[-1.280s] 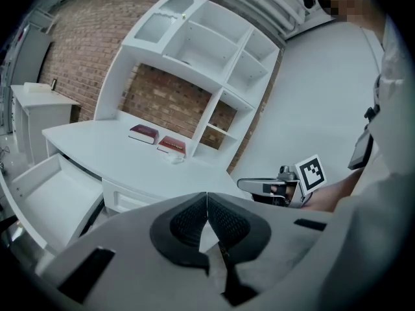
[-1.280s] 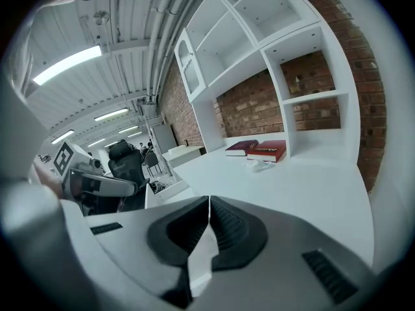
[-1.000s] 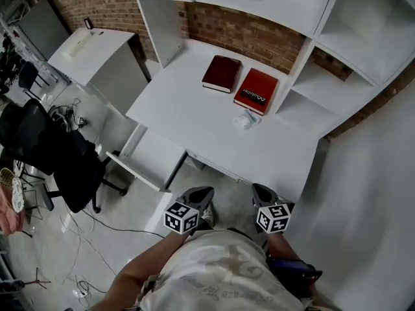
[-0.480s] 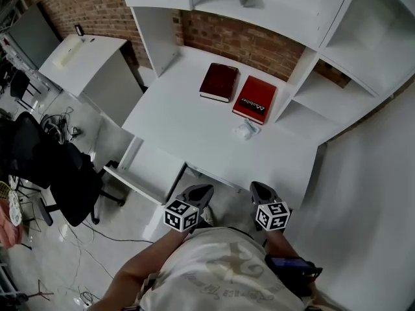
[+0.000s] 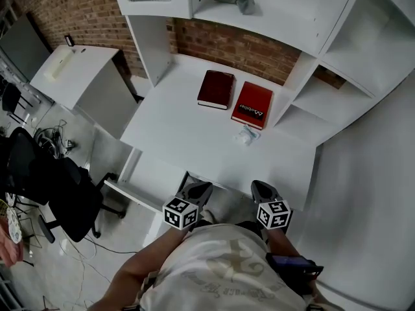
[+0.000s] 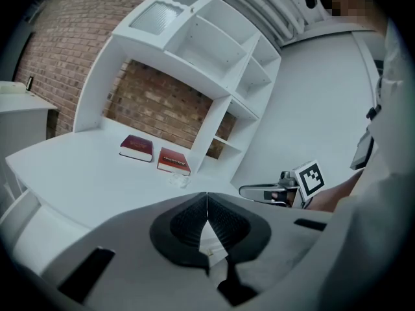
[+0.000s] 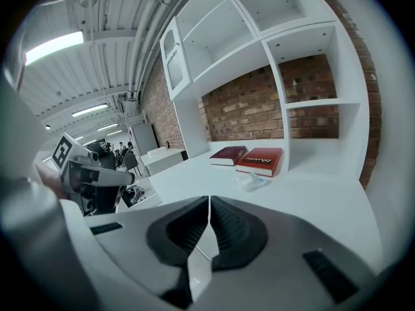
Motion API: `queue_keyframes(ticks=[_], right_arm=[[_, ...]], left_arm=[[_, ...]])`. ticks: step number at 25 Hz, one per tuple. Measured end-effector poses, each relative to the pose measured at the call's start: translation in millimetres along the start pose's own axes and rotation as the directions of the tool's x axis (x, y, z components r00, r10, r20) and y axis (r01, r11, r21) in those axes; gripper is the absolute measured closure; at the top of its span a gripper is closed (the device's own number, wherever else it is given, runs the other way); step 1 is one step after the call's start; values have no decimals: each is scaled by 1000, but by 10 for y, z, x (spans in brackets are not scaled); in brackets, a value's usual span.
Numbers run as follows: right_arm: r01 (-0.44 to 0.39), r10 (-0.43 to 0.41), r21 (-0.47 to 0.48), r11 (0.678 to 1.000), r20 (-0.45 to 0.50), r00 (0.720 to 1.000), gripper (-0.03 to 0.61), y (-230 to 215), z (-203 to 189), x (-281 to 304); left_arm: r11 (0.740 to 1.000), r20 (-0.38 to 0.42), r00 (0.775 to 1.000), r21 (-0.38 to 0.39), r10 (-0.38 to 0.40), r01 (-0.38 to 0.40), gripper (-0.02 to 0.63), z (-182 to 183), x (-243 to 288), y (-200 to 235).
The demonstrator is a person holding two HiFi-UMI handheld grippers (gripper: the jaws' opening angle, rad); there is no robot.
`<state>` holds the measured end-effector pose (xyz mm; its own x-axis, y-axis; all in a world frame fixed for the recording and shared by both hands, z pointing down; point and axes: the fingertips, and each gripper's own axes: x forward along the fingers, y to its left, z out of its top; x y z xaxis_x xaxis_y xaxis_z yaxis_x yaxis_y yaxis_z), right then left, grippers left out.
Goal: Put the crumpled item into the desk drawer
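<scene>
The crumpled item, a small clear-white wad, lies on the white desk in front of the bright red book. It also shows in the left gripper view and the right gripper view. The desk drawer stands pulled out under the desk's left front. My left gripper and right gripper hover side by side just short of the desk's front edge, well short of the item. Both are shut with nothing between the jaws, as the left gripper and right gripper show in their own views.
A dark red book lies left of the bright one. Shelf compartments rise at the desk's right, and a grey cloth sits on the top shelf. A white cabinet and a black chair stand to the left.
Both grippers have come forward toward the desk's front edge, still shut. The desk and drawer now sit closer in the head view.
</scene>
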<state>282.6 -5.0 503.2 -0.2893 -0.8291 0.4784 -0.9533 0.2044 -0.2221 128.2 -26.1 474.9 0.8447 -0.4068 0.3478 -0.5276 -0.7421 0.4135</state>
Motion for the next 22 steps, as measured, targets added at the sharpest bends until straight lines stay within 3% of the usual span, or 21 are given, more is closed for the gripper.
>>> queue_keyframes(ticks=[9,22], right_arm=[[10,-11,-23,1000,-11,1000,554,14,136,128],[-51,49,-47,998,-45,998,554,119,186,526]], left_arm=[[1000,40,999,-3,19,-19,592,152,-109,172],[994,67,992,-42,107,-104,592,160,-293,530]])
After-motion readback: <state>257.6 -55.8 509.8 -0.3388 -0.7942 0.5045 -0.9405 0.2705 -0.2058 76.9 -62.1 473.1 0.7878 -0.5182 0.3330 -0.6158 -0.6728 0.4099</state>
